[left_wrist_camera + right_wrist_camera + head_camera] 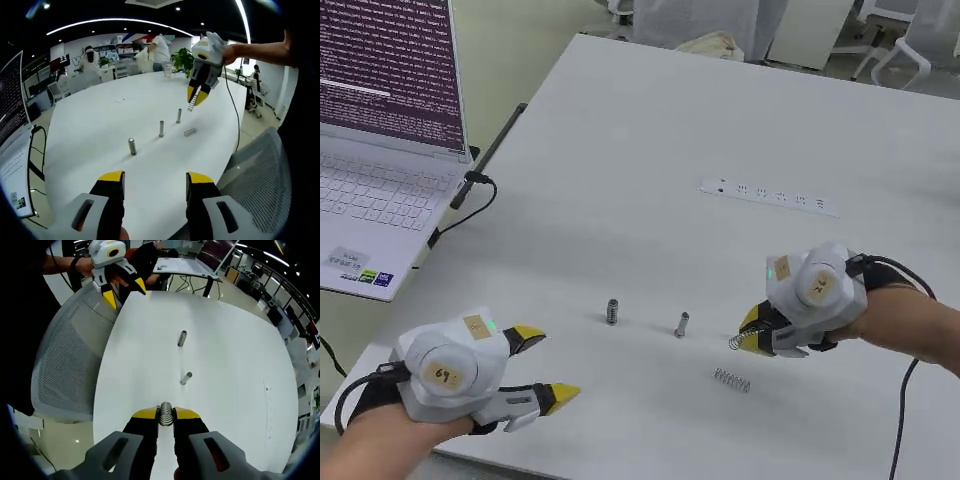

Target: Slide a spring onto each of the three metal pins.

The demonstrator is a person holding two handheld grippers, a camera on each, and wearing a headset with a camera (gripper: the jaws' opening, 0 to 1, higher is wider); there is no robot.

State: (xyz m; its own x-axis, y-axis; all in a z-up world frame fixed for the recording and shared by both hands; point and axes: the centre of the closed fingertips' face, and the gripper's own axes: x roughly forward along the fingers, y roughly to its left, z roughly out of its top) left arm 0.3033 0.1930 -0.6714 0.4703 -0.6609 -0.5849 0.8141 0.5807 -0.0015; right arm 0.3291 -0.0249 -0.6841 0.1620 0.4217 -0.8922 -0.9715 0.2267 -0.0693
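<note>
The left gripper (542, 365) is held at the near-left edge of the white tabletop (640, 150), its yellow-tipped fingers (528, 335) spread wide with nothing between them. The right gripper (750, 333) is over on the right side, its fingers closed narrowly on a small coiled metal spring (735, 342) (the right gripper view looks along the coil, which is pinched between the two yellow tips). Between the two grippers, a short metal pin already wearing a spring (612, 311) stands upright on the tabletop, and a bare metal pin (681, 324) stands to its right, well apart from it. In the left gripper view a third metal pin (178, 115) stands further along the same row, with the held spring hanging tilted just beside its top; whether the two touch cannot be told. A loose metal spring (731, 379) lies flat on the tabletop, nearer the person than the row of pins and just below the right gripper in the head view. An open laptop (380, 150) with a purple screen sits at the far left with a black cable (470, 205) plugged into its side, and a white power strip (770, 195) lies further back on the right
</note>
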